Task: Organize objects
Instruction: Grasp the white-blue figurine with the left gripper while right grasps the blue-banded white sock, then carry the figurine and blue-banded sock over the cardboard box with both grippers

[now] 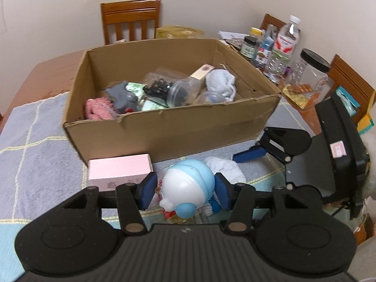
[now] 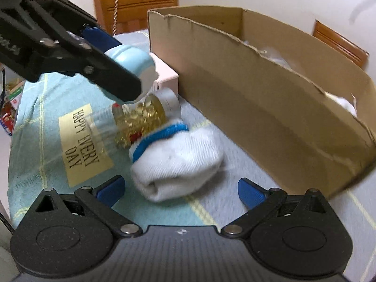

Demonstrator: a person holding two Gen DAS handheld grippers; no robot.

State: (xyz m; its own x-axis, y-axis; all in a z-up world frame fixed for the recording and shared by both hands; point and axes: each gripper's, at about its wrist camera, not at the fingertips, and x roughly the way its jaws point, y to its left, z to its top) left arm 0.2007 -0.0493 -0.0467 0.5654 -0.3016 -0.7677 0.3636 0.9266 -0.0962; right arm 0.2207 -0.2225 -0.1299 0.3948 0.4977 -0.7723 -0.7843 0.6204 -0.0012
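My left gripper (image 1: 186, 190) is shut on a blue-and-white round toy figure (image 1: 188, 183), which it holds just above the cloth in front of the cardboard box (image 1: 164, 127). Beneath the toy lies a clear jar of golden beads (image 2: 138, 119) on its side. A rolled white sock with a blue band (image 2: 176, 162) rests against the jar. My right gripper (image 2: 181, 192) stands open just short of the sock, with nothing between its blue pads (image 2: 110, 190). A pink box (image 1: 119, 171) sits against the box's front wall.
The cardboard box holds several items: a grey toy (image 1: 122, 96), a pink cloth (image 1: 97, 109), plastic cups and a pale sock (image 1: 222, 82). Bottles and jars (image 1: 282, 47) crowd the table's right side. Wooden chairs (image 1: 130, 21) stand behind. A checked cloth (image 1: 35, 152) covers the table.
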